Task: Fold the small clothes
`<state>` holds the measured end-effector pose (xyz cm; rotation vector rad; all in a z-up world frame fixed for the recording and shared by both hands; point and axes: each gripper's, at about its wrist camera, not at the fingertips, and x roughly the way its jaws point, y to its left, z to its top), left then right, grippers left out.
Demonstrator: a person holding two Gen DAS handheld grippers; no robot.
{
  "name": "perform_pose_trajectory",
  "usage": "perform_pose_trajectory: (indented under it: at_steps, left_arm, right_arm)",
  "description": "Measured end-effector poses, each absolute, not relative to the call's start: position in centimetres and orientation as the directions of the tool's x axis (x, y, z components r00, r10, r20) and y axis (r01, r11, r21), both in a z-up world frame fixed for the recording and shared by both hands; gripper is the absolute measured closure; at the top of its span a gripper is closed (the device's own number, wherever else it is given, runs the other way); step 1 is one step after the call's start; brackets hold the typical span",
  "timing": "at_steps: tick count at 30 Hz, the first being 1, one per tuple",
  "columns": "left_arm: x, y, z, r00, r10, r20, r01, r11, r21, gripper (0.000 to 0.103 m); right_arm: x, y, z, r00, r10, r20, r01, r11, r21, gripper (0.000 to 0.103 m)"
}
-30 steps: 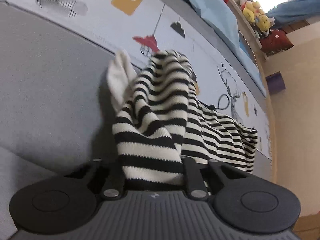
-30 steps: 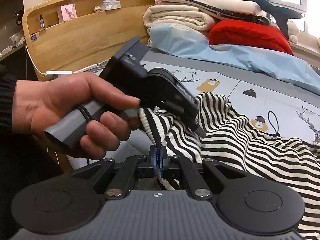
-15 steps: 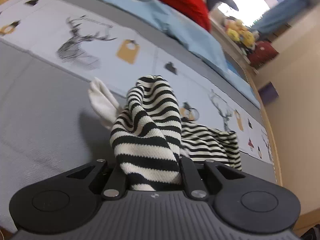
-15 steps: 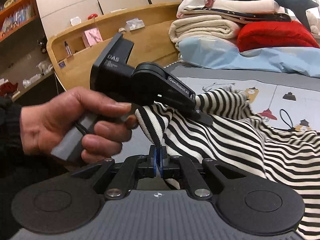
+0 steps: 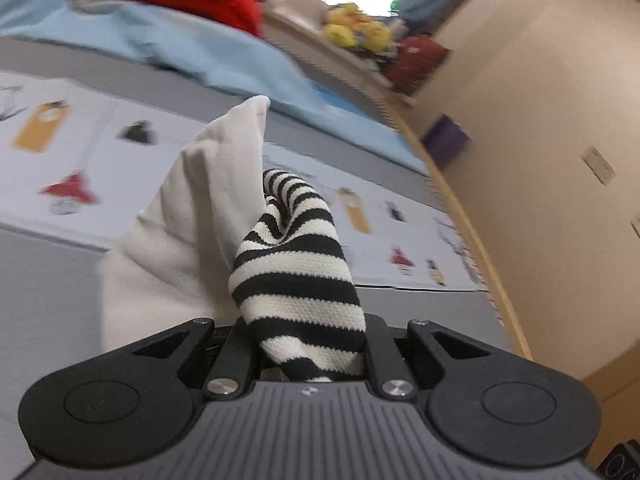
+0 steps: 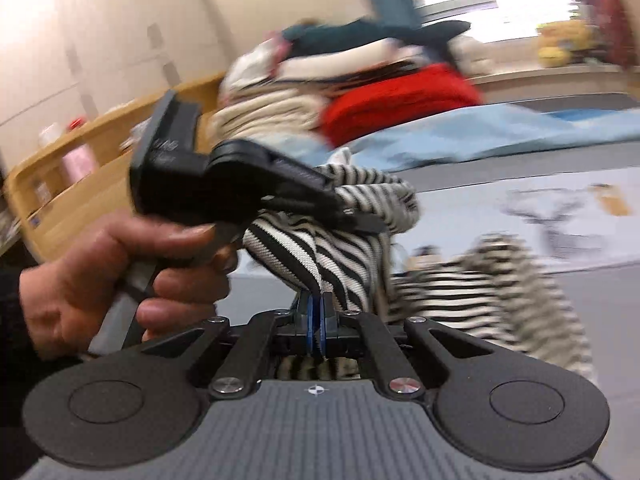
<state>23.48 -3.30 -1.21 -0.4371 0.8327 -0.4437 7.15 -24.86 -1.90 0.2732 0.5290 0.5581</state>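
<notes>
Striped garment (image 6: 352, 248), black and cream knit, hangs lifted above the bed, bunched at its near end and trailing down to the right, where its far part (image 6: 516, 304) is blurred against the cover. In the left wrist view a fold of it (image 5: 296, 280) rises straight out from between the fingers of the left gripper (image 5: 306, 356), which are narrowed onto the cloth and grip it. A plain white lining or inner layer (image 5: 188, 236) stands up just to the left of that striped fold, touching it, its tip pointing away from the camera.

In the right wrist view the right gripper (image 6: 317, 322) has its blue-padded fingers (image 6: 308, 320) pressed together on an edge of the same garment, which climbs from them to the left gripper (image 6: 248, 188) held just beyond and above. A hand (image 6: 120, 276) wraps the grey handle of that left gripper, with a dark sleeve (image 6: 12, 320) at the wrist.

Below lies the bed cover (image 5: 60, 152), grey with pale panels printed with small lamps and tags. Farther off, a light blue blanket (image 6: 500, 136), a red cushion (image 6: 400, 100) and a stack of folded cream bedding (image 6: 272, 112) sit at the far side of the bed, all blurred. A wooden headboard (image 6: 80, 160) curves at the left, and yellow soft toys (image 5: 356, 32) rest on a ledge by the bright window.
</notes>
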Motion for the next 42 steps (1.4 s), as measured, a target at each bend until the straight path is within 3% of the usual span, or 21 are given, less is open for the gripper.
perform_pose_trajectory:
  at_steps: [2,4,5,6,9,12,17,18,19,21,25,30,32,34,35,42]
  left_arm:
    - [23.3,-6.1,-1.2,0.591,-0.558,-0.582,0.242,0.811,-0.532,0.087]
    - [23.3,-8.6,-1.4,0.566,-0.582,-0.583,0.267,0.799,-0.538,0.068]
    - [23.3,-9.5,-1.6,0.548,-0.600,-0.583,0.281,0.789,-0.547,0.053]
    - [23.2,-10.0,-1.7,0.528,-0.633,-0.566,0.306,0.764,-0.568,0.049]
    - [22.6,-9.4,-1.4,0.563,-0.645,-0.517,0.323,0.748,-0.581,0.045]
    - [23.1,-7.0,-2.0,0.561,-0.629,-0.538,0.249,0.748,-0.615,0.046]
    - [24.1,-4.5,-3.3,0.508,-0.567,-0.649,0.200,0.810,-0.551,0.047]
    - [24.0,-4.1,-3.5,0.498,-0.558,-0.664,0.202,0.819,-0.536,0.047]
    - [23.9,-3.9,-3.8,0.489,-0.550,-0.677,0.206,0.827,-0.522,0.047]
    - [23.6,-3.0,-4.1,0.479,-0.537,-0.694,0.213,0.838,-0.502,0.047]
    - [22.4,-1.4,-4.3,0.467,-0.525,-0.712,0.221,0.849,-0.481,0.047]
    - [22.1,-1.5,-4.9,0.421,-0.505,-0.754,0.259,0.863,-0.434,0.047]
    - [22.1,-1.7,-5.2,0.408,-0.483,-0.775,0.278,0.874,-0.399,0.047]
    - [21.9,-1.8,-5.3,0.403,-0.478,-0.781,0.293,0.875,-0.385,0.047]
    - [21.8,-1.8,-5.3,0.403,-0.479,-0.780,0.299,0.874,-0.382,0.047]
    - [21.1,-3.3,-5.1,0.394,-0.527,-0.753,0.376,0.840,-0.391,0.047]
  right_arm:
    - [6.6,-27.7,-1.8,0.758,0.517,-0.397,-0.372,0.843,0.388,0.100]
    - [6.0,-30.3,-1.9,0.790,0.466,-0.397,-0.312,0.865,0.394,0.100]
    - [5.8,-31.2,-2.0,0.801,0.442,-0.404,-0.284,0.874,0.394,0.100]
    - [5.8,-32.1,-2.3,0.809,0.411,-0.421,-0.246,0.886,0.393,0.101]
    - [7.2,-33.6,-4.5,0.774,0.288,-0.563,-0.086,0.930,0.357,0.101]
    - [9.0,-35.4,-7.8,0.661,0.166,-0.731,0.127,0.936,0.328,0.100]
    - [9.7,-37.5,-7.9,0.668,0.143,-0.730,0.250,0.881,0.401,0.097]
    - [9.8,-37.6,-7.7,0.673,0.149,-0.724,0.254,0.874,0.415,0.089]
    - [10.2,-37.7,-7.7,0.672,0.161,-0.723,0.257,0.865,0.431,0.071]
    - [11.9,-37.9,-7.6,0.661,0.191,-0.726,0.253,0.854,0.455,0.053]
    - [15.2,-37.4,-7.7,0.616,0.277,-0.738,0.130,0.888,0.442,0.052]
    - [17.9,-35.2,-10.0,0.512,0.318,-0.798,0.040,0.919,0.392,0.052]
    - [18.2,-34.1,-10.4,0.498,0.289,-0.818,0.009,0.941,0.338,0.063]
    - [18.2,-33.7,-10.5,0.486,0.290,-0.824,-0.011,0.945,0.325,0.096]
    - [18.0,-33.8,-10.2,0.499,0.293,-0.815,-0.017,0.944,0.329,0.097]
    - [14.1,-41.0,-5.9,0.708,0.476,-0.522,-0.011,0.746,0.665,0.100]
